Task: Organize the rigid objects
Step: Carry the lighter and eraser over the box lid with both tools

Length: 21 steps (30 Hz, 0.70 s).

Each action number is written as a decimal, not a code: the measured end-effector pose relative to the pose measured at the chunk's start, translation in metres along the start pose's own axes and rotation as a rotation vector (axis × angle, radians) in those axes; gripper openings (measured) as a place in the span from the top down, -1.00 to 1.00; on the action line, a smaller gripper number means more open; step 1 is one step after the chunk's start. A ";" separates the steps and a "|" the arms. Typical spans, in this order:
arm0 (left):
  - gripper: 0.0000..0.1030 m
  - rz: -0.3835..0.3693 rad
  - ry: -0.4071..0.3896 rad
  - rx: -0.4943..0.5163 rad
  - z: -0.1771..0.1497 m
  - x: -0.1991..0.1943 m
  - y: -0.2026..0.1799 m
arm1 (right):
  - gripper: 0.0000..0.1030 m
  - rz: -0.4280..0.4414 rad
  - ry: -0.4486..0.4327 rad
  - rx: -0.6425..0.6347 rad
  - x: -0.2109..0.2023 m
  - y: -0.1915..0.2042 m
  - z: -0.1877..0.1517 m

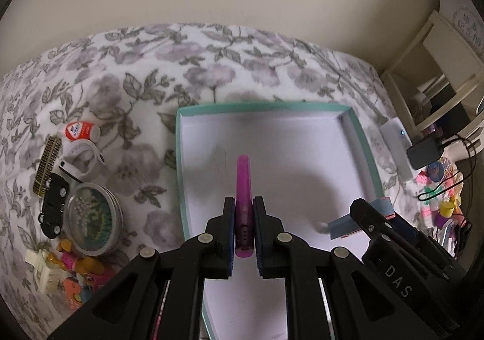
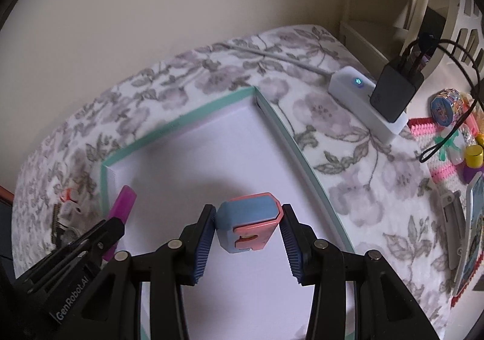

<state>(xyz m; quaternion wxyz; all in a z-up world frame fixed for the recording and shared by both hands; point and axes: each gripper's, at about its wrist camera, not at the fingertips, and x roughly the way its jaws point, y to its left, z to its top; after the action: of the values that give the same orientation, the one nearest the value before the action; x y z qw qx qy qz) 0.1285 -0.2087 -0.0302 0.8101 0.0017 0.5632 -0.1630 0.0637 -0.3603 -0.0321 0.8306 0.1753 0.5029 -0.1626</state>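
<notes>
Tray (image 1: 181,158) on bedspread (image 1: 145,74) — tin (image 1: 92,219) left.

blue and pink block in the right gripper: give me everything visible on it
The blue and pink block looks like hard plastic: a blue body with bevelled corners, a pink rim and a pink slotted end facing the camera. The right gripper is shut on its two sides and holds it over the white floor of the teal-rimmed tray, touching nothing else visible.

We see a floral bed (image 1: 211,74) bearing 1 teal-rimmed tray (image 1: 193,110), 1 tin (image 1: 93,219), and a power strip (image 2: 360,98).
</notes>
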 end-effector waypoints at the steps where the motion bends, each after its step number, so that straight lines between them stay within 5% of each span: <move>1: 0.77 0.000 0.007 0.002 -0.001 0.002 0.000 | 0.11 0.001 -0.005 -0.003 0.001 0.000 0.000; 19: 0.75 0.005 -0.005 0.026 0.003 -0.003 -0.002 | 0.08 -0.006 0.003 -0.023 -0.008 0.003 0.001; 21: 0.44 0.004 -0.008 0.024 0.004 -0.006 -0.002 | 0.07 -0.013 -0.007 -0.030 -0.012 0.004 0.002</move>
<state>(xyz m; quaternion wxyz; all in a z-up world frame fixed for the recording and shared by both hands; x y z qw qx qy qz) 0.1300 -0.2097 -0.0230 0.8127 0.0118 0.5578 -0.1680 0.0619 -0.3560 -0.0201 0.8337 0.1592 0.5036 -0.1612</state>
